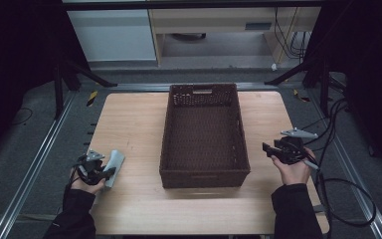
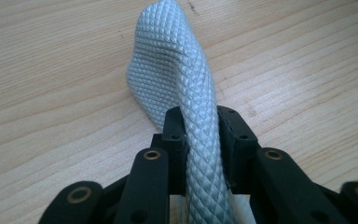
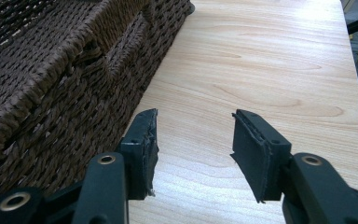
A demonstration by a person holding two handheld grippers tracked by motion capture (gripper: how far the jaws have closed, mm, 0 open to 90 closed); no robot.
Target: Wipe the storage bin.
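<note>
- Left hand-held gripper [image 2: 199, 140] is clamped on a pale grey-blue waffle-weave cloth [image 2: 177, 79], pinching a fold of it; the rest of the cloth droops onto the counter [image 2: 51, 93].
- From the high view, the cloth [image 1: 114, 165] sits at the counter's near-left, well apart from the dark brown wicker basket [image 1: 204, 174].
- Basket looks empty inside, so the drop-off is likely not yet done: the grasp is made, while carrying and release remain.
- Right hand-held gripper [image 3: 193, 149] hangs released, jaws spread, just beside the basket's wall [image 3: 65, 93].
- No brands, labels or writing readable anywhere.
</note>
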